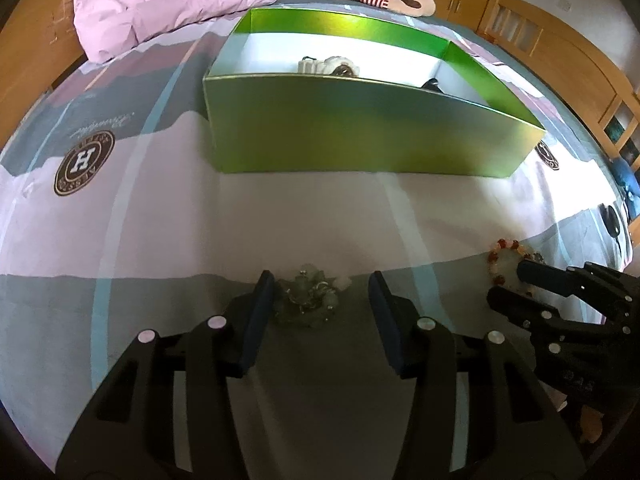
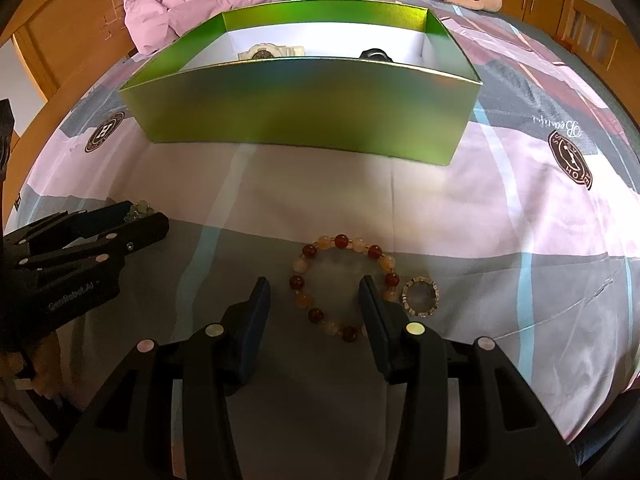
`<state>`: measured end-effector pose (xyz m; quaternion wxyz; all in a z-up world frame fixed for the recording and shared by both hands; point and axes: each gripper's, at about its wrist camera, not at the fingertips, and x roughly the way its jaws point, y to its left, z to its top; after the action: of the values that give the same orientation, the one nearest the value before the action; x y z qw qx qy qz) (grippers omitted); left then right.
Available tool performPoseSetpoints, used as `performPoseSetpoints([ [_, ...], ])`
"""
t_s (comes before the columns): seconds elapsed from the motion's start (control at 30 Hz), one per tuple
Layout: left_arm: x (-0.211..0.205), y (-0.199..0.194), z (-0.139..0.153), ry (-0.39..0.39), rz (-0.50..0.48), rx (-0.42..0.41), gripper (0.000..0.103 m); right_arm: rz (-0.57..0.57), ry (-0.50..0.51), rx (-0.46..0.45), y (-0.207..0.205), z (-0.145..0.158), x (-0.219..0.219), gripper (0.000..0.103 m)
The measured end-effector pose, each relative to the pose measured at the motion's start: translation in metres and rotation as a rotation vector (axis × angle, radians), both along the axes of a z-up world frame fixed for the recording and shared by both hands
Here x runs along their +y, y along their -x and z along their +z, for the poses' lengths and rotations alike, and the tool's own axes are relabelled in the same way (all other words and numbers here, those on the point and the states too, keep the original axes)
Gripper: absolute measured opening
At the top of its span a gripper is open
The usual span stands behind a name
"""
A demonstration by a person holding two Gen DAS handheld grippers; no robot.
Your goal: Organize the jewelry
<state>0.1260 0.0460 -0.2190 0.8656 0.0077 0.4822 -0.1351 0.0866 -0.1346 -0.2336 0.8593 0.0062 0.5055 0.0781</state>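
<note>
The left gripper (image 1: 320,292) stands half open astride a pale green bead bracelet (image 1: 308,300), pads clear. The right gripper (image 2: 314,294), likewise parted, straddles one side of a red-and-amber bead bracelet (image 2: 344,286) lying flat on the bed (image 2: 320,184). Beyond, the green box's (image 2: 308,108) long axis runs crosswise.

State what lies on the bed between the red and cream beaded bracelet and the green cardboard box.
Nothing: in the right wrist view only bare patterned bedsheet separates the bracelet from the box.

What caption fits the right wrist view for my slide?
Open right gripper straddling one side of a red-and-cream bead bracelet beside a small ring, green box behind.
</note>
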Motion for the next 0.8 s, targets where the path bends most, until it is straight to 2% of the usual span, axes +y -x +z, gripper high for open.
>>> performPoseSetpoints([
  [0.1,-0.003,0.000,0.000,-0.022,-0.002,-0.011,0.049,0.000,0.004,-0.004,0.001,0.000,-0.001,0.046],
  [0.27,-0.007,0.001,0.000,-0.060,-0.002,-0.026,0.036,0.010,0.034,-0.015,0.002,-0.001,0.003,0.045],
  [0.33,-0.006,0.001,0.000,-0.060,0.002,-0.028,0.028,0.020,0.040,-0.016,0.003,-0.001,0.004,0.041],
  [0.43,-0.004,0.001,0.001,-0.057,0.005,-0.030,0.025,0.034,0.030,-0.014,0.003,-0.001,0.007,0.022],
  [0.47,-0.005,0.002,0.001,-0.057,0.003,-0.035,0.021,0.043,0.033,-0.015,0.003,-0.001,0.008,0.012],
  [0.5,-0.005,0.002,0.003,-0.055,0.002,-0.040,0.019,0.052,0.039,-0.016,0.004,-0.001,0.010,0.008],
  [0.67,-0.005,0.005,0.007,-0.054,0.002,-0.053,0.015,0.053,0.028,-0.031,0.007,0.006,0.010,0.008],
  [0.8,-0.003,0.010,0.016,-0.035,0.005,-0.076,0.015,0.050,0.021,-0.074,0.011,0.024,0.007,0.008],
])
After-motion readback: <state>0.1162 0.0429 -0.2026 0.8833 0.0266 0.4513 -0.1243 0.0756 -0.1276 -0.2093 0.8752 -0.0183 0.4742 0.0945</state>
